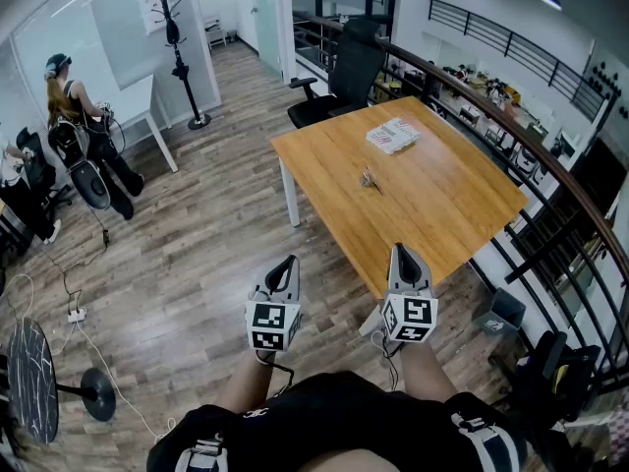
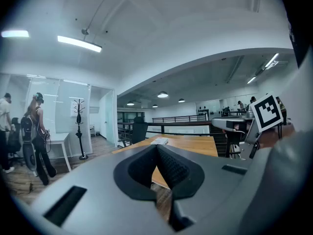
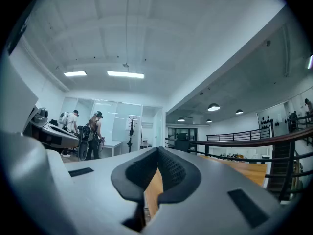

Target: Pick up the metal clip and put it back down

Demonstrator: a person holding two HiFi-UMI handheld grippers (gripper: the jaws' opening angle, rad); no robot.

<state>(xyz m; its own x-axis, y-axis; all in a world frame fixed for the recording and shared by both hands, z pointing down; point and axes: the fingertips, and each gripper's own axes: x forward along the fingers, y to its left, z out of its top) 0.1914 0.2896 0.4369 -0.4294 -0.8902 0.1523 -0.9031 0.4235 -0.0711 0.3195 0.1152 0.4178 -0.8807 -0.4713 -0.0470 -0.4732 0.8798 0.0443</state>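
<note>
A small metal clip (image 1: 371,178) lies near the middle of the wooden table (image 1: 442,214). Both grippers hang close to my body, short of the table's near corner. My left gripper (image 1: 287,264) is over the floor, its jaws shut with nothing between them (image 2: 157,148). My right gripper (image 1: 403,253) is at the table's near edge, also shut and empty (image 3: 158,151). The clip does not show in either gripper view; each looks level across the room over the tabletop.
A flat white packet (image 1: 392,136) lies at the table's far side, with a black office chair (image 1: 346,72) behind it. A railing (image 1: 511,131) runs along the table's right. A coat stand (image 1: 179,52), a white desk and people (image 1: 84,126) are at the left.
</note>
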